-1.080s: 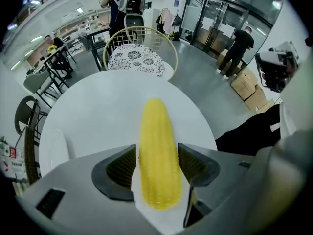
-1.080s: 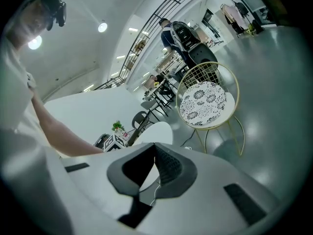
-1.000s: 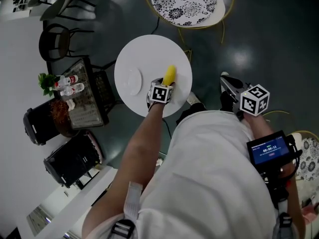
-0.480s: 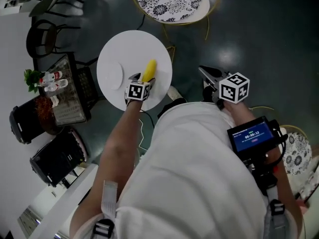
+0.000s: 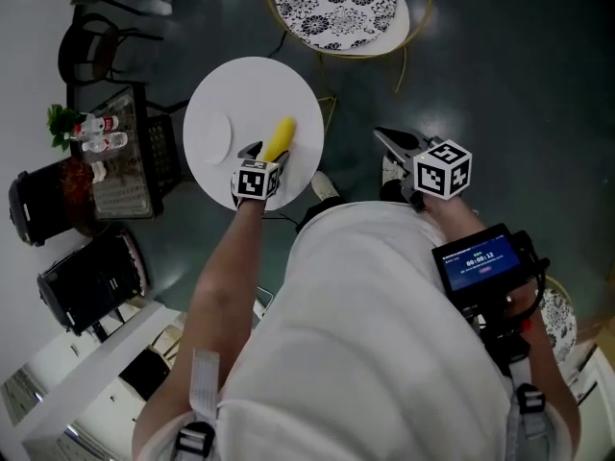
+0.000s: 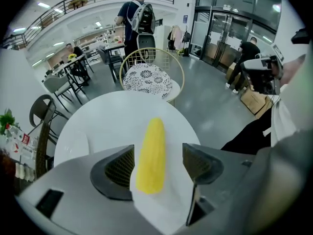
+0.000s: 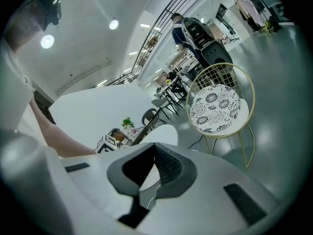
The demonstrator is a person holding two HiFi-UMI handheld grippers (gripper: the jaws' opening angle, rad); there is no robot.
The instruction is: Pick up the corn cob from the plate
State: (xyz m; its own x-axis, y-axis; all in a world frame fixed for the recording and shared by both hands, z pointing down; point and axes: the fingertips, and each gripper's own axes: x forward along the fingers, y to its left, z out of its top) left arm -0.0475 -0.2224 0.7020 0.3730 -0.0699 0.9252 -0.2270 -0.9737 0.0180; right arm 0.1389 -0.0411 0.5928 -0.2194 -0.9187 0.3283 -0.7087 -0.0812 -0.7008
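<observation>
Corn cob [image 6: 151,155] lies lengthwise on the round white counter [image 5: 288,80], its tip pointing away toward the far edge. It is bare-skinned and bright yellow against the pale top. It rests just beside the white plate [image 6: 73,146], not on it; the plate sits empty a little to the cob's left.

The left claw [image 6: 157,156] hangs steeply over the cob with its jaws spread wide, one ribbed pad on each side and a clear gap between each pad and the kernels. Nothing is gripped. The spread looks chosen to straddle the cob's thickest part, and lining the jaws up along its length would let them close across its narrow width rather than its ends.

The person's left arm [image 5: 226,257] reaches out from the body to carry the claw over the near half of the counter. The right claw [image 7: 155,148] is held off to the side, over the dark floor and well apart from the counter. Its jaws are tip to tip with nothing between them, apparently parked out of the way. A small unit with a blue screen [image 5: 478,260] rides on the right forearm.

Beyond the counter stands a gold wire chair with a black-and-white patterned cushion [image 5: 336,3]. With the cob off the plate yet in no grip, the pick-up reads as not in hand at this moment.
</observation>
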